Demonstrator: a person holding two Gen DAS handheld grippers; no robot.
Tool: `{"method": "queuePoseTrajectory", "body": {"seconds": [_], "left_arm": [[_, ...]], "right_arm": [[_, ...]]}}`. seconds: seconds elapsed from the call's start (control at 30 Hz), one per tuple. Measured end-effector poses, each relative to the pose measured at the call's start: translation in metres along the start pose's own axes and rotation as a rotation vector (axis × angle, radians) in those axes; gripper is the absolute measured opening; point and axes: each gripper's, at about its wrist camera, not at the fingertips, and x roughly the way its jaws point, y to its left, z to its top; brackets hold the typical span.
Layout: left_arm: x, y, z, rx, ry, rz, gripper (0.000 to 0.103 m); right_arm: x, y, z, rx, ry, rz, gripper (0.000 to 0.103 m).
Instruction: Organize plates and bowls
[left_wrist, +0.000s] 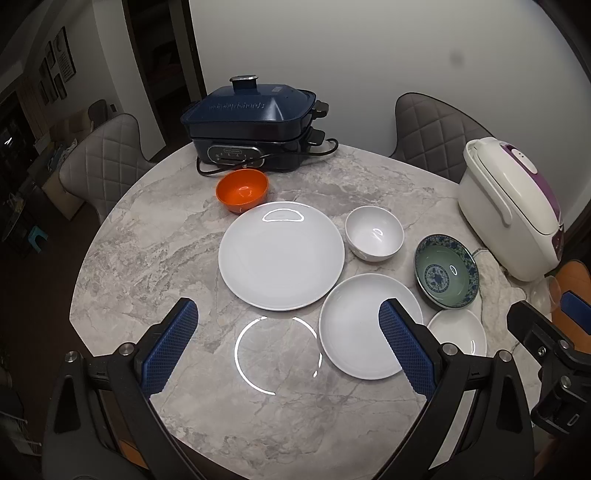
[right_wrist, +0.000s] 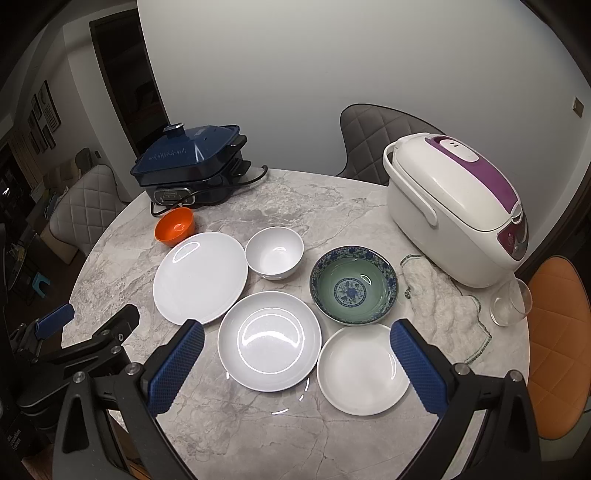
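On the round marble table (left_wrist: 147, 229) lie a large white plate (left_wrist: 280, 254) (right_wrist: 199, 277), a medium white plate (left_wrist: 362, 325) (right_wrist: 269, 339), a small white plate (left_wrist: 458, 330) (right_wrist: 360, 369), a white bowl (left_wrist: 373, 232) (right_wrist: 274, 253), a blue-green patterned bowl (left_wrist: 445, 271) (right_wrist: 352, 284) and an orange bowl (left_wrist: 242, 190) (right_wrist: 174, 226). My left gripper (left_wrist: 288, 321) is open and empty above the near table, just before the large and medium plates. My right gripper (right_wrist: 297, 338) is open and empty above the medium and small plates.
A dark blue electric cooker (left_wrist: 251, 122) (right_wrist: 190, 164) stands at the back left, a white and purple rice cooker (left_wrist: 513, 203) (right_wrist: 454, 210) at the right. A white cloth (right_wrist: 439, 295) and a tipped glass (right_wrist: 511, 302) lie near it. Chairs (left_wrist: 103, 158) surround the table.
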Motion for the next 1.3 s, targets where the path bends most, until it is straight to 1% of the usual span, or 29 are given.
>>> {"method": "queuePoseTrajectory", "body": {"seconds": [0.87,1.3], "left_arm": [[0.013,0.0,0.001,0.002,0.01,-0.007,0.099],[0.02,0.001,0.01,0.001,0.015,-0.008,0.099]], "right_arm": [[0.003,0.001,0.001,0.001,0.001,-0.002,0.103],[0.005,0.0,0.003,0.001,0.004,-0.002,0.103]]}}
